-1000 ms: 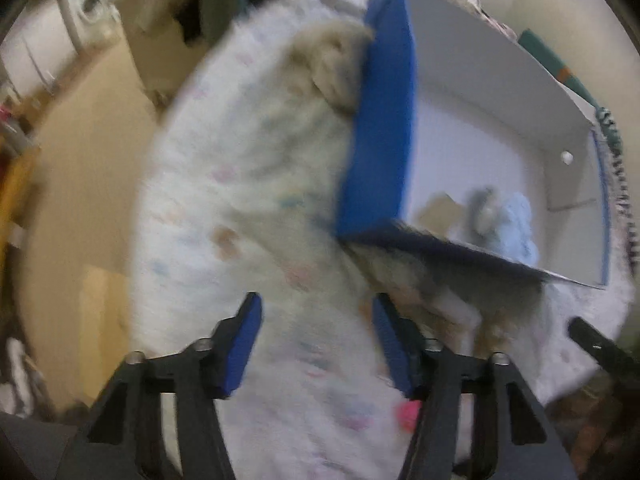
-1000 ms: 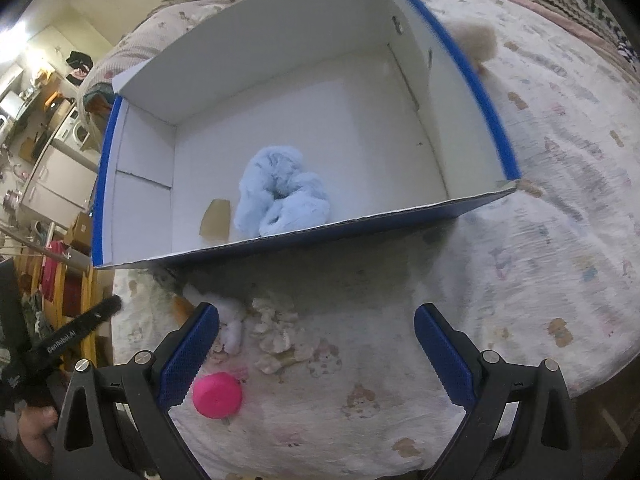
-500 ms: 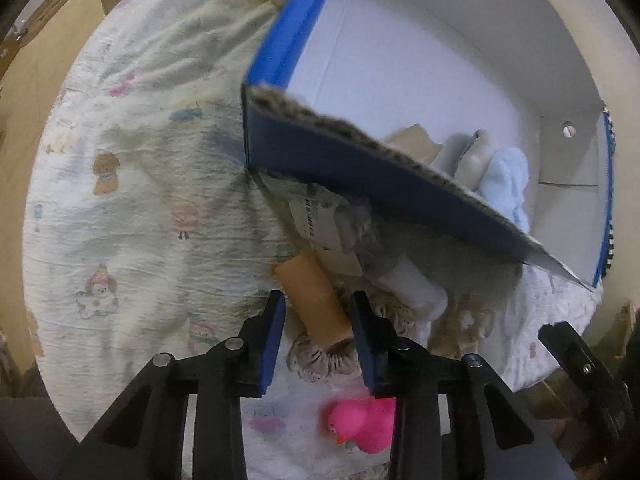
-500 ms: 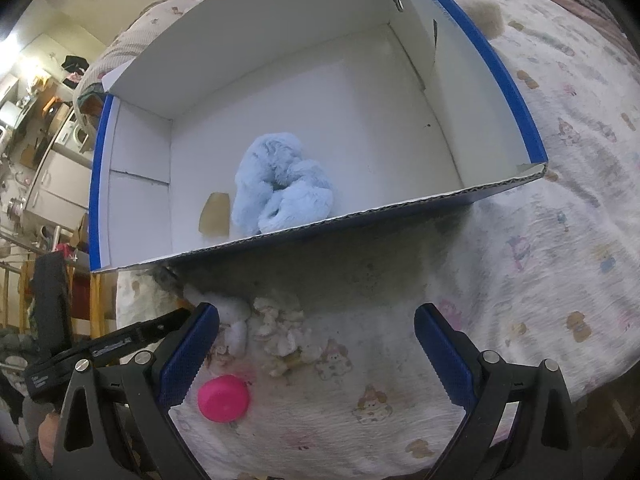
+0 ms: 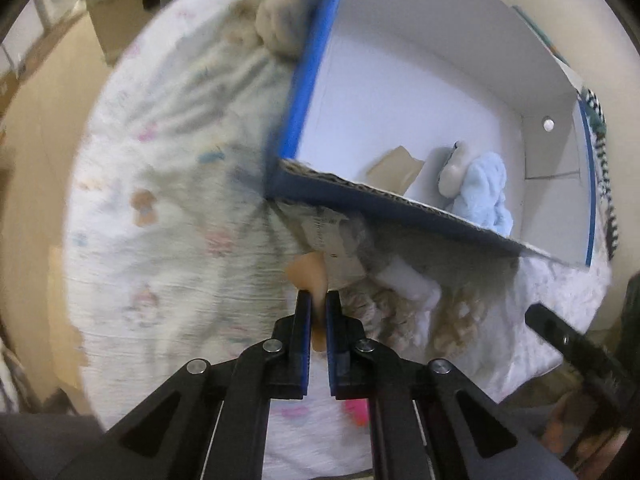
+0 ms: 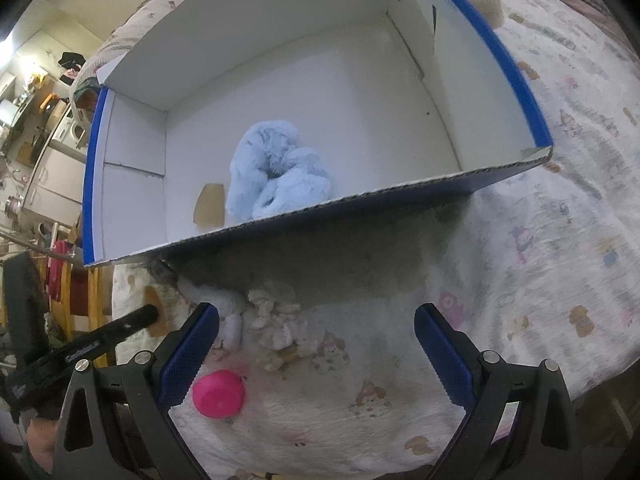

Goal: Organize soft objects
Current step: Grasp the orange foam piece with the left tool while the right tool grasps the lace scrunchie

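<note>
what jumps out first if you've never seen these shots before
The big white box with blue edges fills the middle of the bed, with a fluffy light blue plush alone on its floor. Just in front of its near wall, the left gripper is shut on a tan soft piece from the pile of soft things. A hot pink toy glows on the printed blanket beside the open right gripper.

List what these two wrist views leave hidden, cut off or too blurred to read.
- Orange-tan soft piece clamped in the left gripper: its shape is hidden by the pads and blurred, left wrist view.
- Pile of pale soft items: partly tucked under the box front wall, right wrist view.
- Pink toy: nearly all hidden behind the gripper, left wrist view.
- Quilt print: motion-blurred, left wrist view.
</note>
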{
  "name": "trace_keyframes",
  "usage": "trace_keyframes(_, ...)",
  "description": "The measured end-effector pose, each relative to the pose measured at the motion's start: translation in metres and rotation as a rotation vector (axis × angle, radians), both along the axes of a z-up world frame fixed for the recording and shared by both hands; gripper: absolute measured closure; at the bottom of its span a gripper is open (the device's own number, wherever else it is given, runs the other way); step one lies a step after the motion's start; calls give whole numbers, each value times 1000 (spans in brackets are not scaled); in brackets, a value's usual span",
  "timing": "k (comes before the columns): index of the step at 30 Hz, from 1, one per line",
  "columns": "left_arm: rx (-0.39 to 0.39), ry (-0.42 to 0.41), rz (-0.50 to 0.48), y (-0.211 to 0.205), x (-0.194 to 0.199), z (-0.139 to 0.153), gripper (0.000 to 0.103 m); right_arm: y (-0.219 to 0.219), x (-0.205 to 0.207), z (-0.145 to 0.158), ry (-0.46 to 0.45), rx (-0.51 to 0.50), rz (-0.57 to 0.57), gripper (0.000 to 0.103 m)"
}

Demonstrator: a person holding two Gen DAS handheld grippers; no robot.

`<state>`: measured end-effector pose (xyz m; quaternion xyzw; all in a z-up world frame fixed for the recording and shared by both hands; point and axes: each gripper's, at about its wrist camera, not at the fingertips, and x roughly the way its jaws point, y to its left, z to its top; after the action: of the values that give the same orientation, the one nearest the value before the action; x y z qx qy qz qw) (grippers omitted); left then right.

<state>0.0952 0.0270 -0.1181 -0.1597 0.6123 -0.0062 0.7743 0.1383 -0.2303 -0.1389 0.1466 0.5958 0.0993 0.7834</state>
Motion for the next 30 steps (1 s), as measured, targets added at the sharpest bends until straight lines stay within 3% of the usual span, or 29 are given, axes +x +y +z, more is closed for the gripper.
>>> trace_keyframes(4, 63, -48, -30, -1, -14, 19, 97, 10, 2, -9, 45, 15, 30, 1)
trace_keyframes(6, 67, -63, -30, 5, -18, 21, 97, 18, 3, -15, 64, 7, 56, 16)
trace_keyframes(10, 69, -67, -12, 17, -18, 20, 97, 36, 7, -28, 105, -8, 99, 17)
trace_keyframes(13, 71, -66, 2, 26, -20, 18, 97, 49, 11, -38, 126, -37, 139, 29)
trace_keyframes(16, 81, -73, 6, 29, -21, 19, 97, 58, 11, -47, 140, -71, 163, 56)
trace_keyframes(17, 82, -76, 6, 29, -22, 20, 97, 60, 11, -49, 140, -85, 171, 72)
trace_keyframes(18, 81, -79, 6, 30, -22, 21, 97, 62, 10, -49, 137, -100, 179, 75)
trace_keyframes(23, 84, -82, 6, 27, -22, 20, 97, 61, 4, -36, 68, -128, 200, 80)
trace_keyframes(30, 133, -86, -8, 20, -22, 16, 97, 45, -7, -32, 58, -128, 171, 80)
